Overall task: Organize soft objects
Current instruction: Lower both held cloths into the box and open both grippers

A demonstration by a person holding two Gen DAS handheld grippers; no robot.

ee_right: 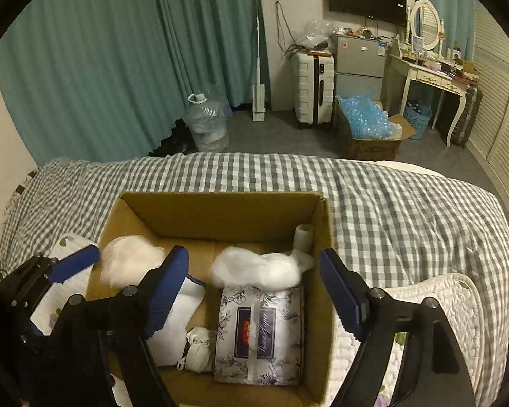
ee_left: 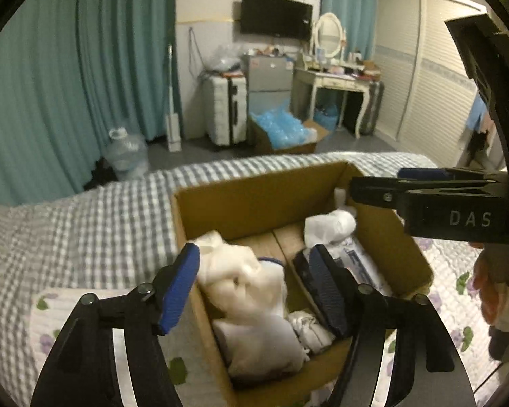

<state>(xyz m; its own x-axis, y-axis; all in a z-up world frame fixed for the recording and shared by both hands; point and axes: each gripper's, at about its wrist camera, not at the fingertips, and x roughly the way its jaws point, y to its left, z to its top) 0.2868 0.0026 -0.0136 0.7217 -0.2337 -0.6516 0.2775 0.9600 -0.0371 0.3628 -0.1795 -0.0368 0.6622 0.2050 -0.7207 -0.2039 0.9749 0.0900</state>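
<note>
An open cardboard box (ee_left: 254, 186) (ee_right: 220, 210) stands on the bed and holds soft things. My left gripper (ee_left: 254, 261) hangs open over its left half, and a blurred cream fluffy cloth (ee_left: 234, 271) (ee_right: 132, 257) lies loose between the pads, untouched. Over the right half my right gripper (ee_right: 254, 261) (ee_left: 390, 183) is open too. Under it a white cotton wad (ee_right: 258, 269) (ee_left: 329, 225) rests on a flowered tissue pack (ee_right: 259, 332) (ee_left: 359, 264). A small white bundle (ee_right: 198, 346) lies at the box's near side. A white roll (ee_right: 303, 235) stands in the far right corner.
The bed carries a grey checked cover (ee_right: 390, 210) and a quilted flowered pad (ee_right: 434, 305) under the box. A person's hand (ee_left: 492, 291) holds the right gripper. On the floor beyond are a water jug (ee_right: 207, 125), a white suitcase (ee_right: 314, 88) and a box of blue plastic (ee_right: 366, 118).
</note>
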